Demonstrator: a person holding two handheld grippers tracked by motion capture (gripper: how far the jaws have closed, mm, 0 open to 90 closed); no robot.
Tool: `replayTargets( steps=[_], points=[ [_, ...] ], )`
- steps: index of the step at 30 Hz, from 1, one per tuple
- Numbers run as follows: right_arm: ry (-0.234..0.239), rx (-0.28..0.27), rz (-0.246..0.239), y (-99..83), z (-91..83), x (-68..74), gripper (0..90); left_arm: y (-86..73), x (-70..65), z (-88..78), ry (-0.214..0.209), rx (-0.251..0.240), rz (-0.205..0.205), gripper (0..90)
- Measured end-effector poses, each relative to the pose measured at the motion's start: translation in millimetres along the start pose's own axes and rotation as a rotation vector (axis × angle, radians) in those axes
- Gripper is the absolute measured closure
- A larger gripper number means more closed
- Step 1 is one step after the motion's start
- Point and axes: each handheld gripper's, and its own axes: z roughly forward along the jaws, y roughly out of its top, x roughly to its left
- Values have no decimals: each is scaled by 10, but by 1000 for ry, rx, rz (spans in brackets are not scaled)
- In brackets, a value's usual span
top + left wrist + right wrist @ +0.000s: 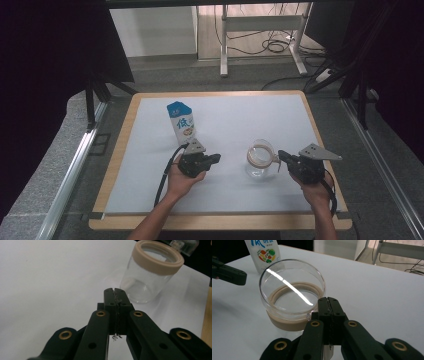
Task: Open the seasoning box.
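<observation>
Starting at the left of the bench [150, 150], I see a blue and white carton [181, 122] standing upright, well in from the left edge and a little nearer the far edge than the near one. Just in front of it, toward the near edge, my left tool [216, 159] points to the right across the white surface, and in the left gripper view [115, 298] its jaws are pressed flat together with nothing between them. Ahead of those tips, with bare bench between, stands the clear glass jar [147, 277] with its beige rim; in the high view the jar [260, 160] sits right of the bench's middle, closer to the near edge than to the far one. On the jar's right side my right tool [281, 155] points left, its tips right at the jar's wall. In the right gripper view [328, 306] the jaws meet with no gap, close against the near side of the jar [292, 302]; I cannot tell whether they touch it.
</observation>
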Motion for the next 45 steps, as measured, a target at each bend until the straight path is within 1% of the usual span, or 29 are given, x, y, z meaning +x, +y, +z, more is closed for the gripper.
replayTargets(
  steps=[1, 3, 6, 9, 11, 15, 17, 24, 29, 35, 40, 43, 45],
  points=[
    [0, 0, -1, 0, 0, -1, 900, 29, -18, 23, -9, -2, 5, 899],
    [0, -1, -3, -1, -1, 1, 900, 69, -36, 70, -31, -10, -4, 900],
    [2, -1, -1, -2, -1, -3, 900, 116, -77, 138, -41, -13, -1, 900],
    [2, -3, -1, -4, -1, -3, 900, 169, -131, 185, -63, -15, 15, 900],
    [1, -3, -4, -3, -2, -1, 900, 184, -156, 210, -67, -15, 24, 900],
    [4, -3, -2, -5, -2, -5, 900, 211, -157, 259, -86, -16, 10, 900],
    [4, -3, -2, -5, -2, -5, 900, 228, -170, 287, -89, -16, 10, 900],
    [3, -4, -2, -6, -1, -3, 900, 306, -257, 351, -105, -11, 35, 900],
    [2, -6, -1, -8, -1, -3, 900, 368, -303, 388, -108, -1, 56, 900],
    [3, -7, -1, -12, -2, -4, 900, 429, -351, 407, -114, -4, 72, 900],
    [4, -7, 1, -14, -2, -5, 900, 470, -380, 428, -119, -3, 80, 900],
    [4, -5, 3, -17, -1, -4, 899, 488, -396, 449, -131, -4, 73, 900],
    [4, -5, 4, -19, -2, -7, 899, 500, -401, 459, -131, 0, 78, 900]
  ],
)
